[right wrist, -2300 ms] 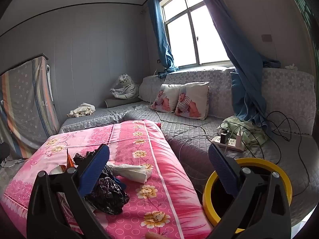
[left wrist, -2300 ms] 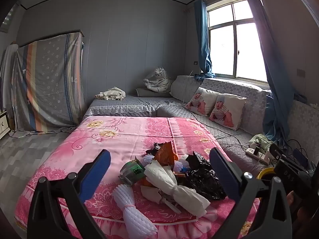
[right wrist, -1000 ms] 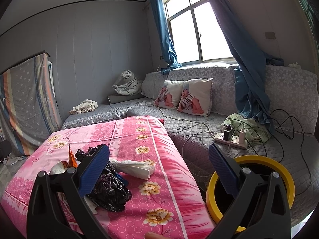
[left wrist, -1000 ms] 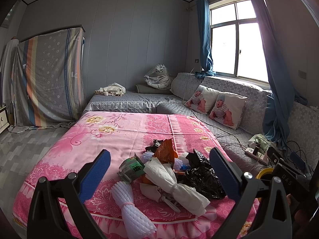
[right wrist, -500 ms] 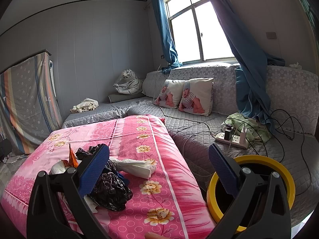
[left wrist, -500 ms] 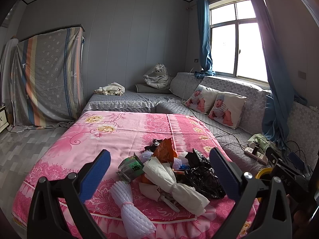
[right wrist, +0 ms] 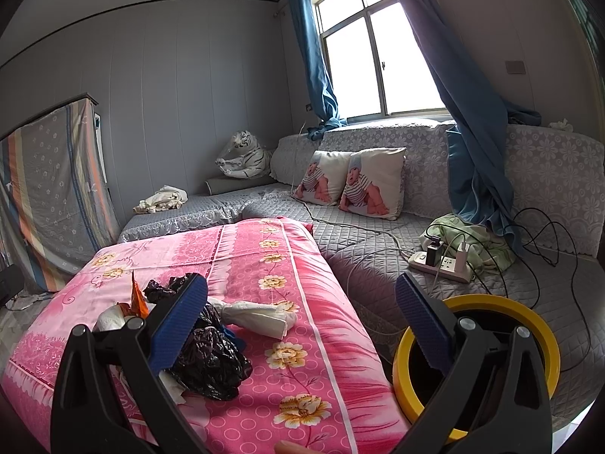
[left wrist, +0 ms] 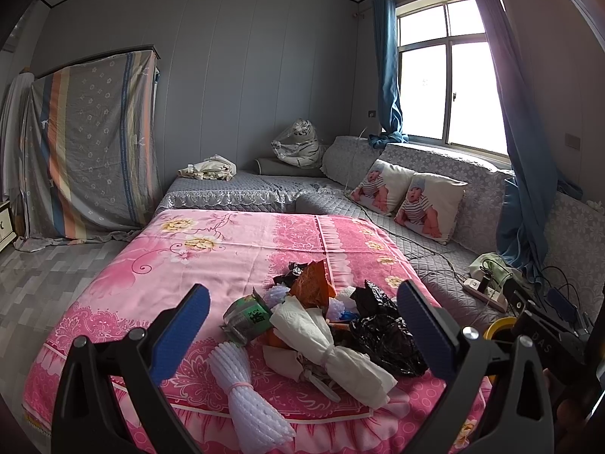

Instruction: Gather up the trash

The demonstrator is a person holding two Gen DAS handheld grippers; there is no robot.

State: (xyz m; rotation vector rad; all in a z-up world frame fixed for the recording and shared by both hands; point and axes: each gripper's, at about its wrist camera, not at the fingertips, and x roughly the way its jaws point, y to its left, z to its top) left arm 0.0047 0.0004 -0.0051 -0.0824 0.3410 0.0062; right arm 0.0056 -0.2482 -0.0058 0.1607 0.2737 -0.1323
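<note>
A pile of trash lies on the pink flowered bedspread (left wrist: 211, 261): a white twisted paper bundle (left wrist: 332, 352), a black plastic bag (left wrist: 385, 333), an orange wrapper (left wrist: 312, 285), a green-labelled crushed can (left wrist: 247, 317) and a white foam net roll (left wrist: 245, 397). My left gripper (left wrist: 302, 335) is open and empty, held above the pile's near side. My right gripper (right wrist: 300, 323) is open and empty, to the right of the pile. In the right wrist view the black bag (right wrist: 211, 359) and paper bundle (right wrist: 261, 314) lie left of centre. A yellow-rimmed bin (right wrist: 529, 344) stands at lower right.
A grey quilted sofa (right wrist: 378, 249) runs along the right with two baby-print cushions (right wrist: 351, 185). A power strip with plugs and cables (right wrist: 442, 261) lies on it beside green cloth. Blue curtains hang at the window. A striped covered cabinet (left wrist: 90, 143) stands left.
Both views have drifted slightly; the left gripper has eased a little nearer the pile. Both grippers stay open and nothing on the bed has moved.
</note>
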